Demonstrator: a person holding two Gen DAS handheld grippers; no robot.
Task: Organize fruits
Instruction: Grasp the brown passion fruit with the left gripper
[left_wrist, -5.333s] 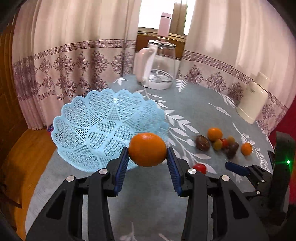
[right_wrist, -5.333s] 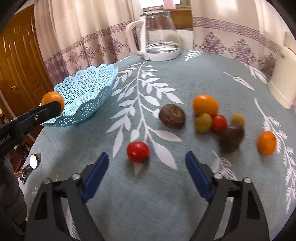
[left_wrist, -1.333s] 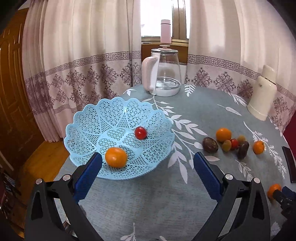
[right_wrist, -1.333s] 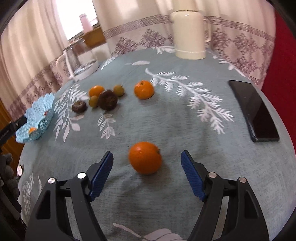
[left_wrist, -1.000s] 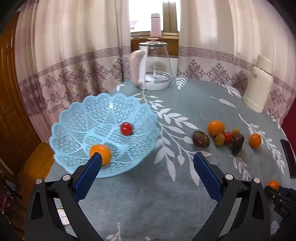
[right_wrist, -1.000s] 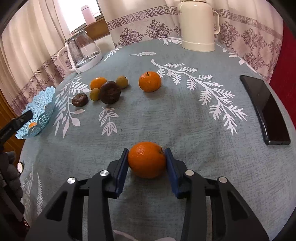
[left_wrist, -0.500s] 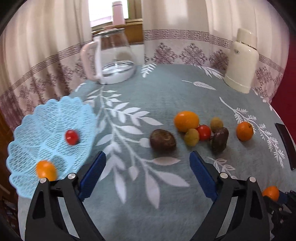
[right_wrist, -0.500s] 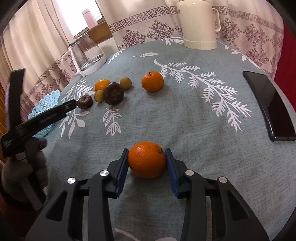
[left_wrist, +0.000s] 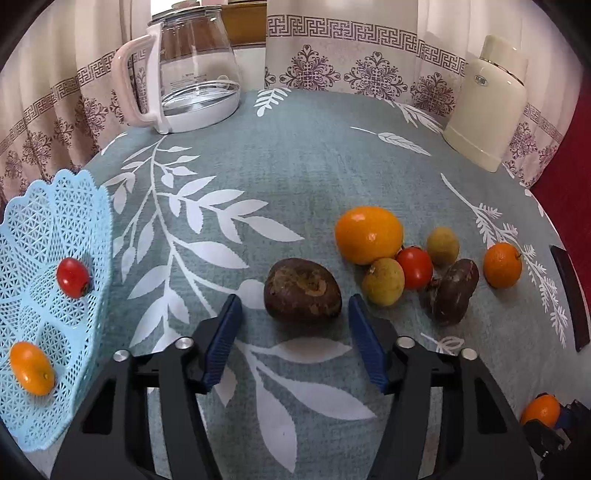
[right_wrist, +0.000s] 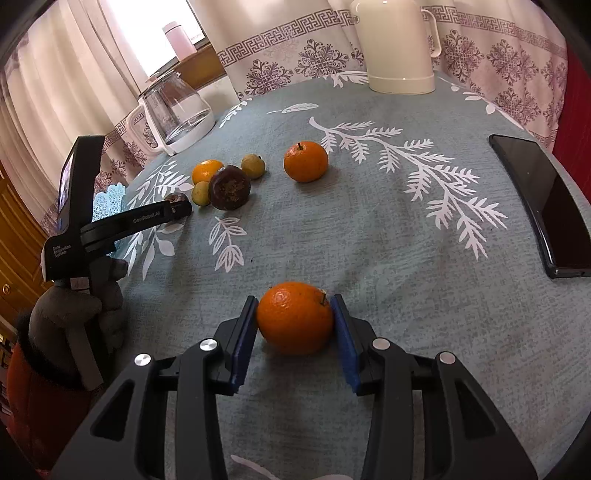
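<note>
Since half a second ago, the left claw (left_wrist: 294, 325) is sitting much closer to the brown fruit (left_wrist: 302, 290), its blue pads now standing wide apart on either side of it without touching. That fruit is looking dark, wrinkled and rough, with a paler scuffed patch on top. At its 2 o'clock a cluster is lying on the worktop (left_wrist: 310, 162): a big orange (left_wrist: 368, 235), a red tomato (left_wrist: 415, 267), two small yellow fruits and another dark fruit (left_wrist: 453, 291). At 9 o'clock the blue basket (left_wrist: 51, 236) is holding a tomato (left_wrist: 72, 277) and a small orange (left_wrist: 31, 367). The right claw (right_wrist: 294, 332) is gripping a bright, dimpled orange (right_wrist: 294, 317) resting on the worktop, both pads pressing its sides.
</note>
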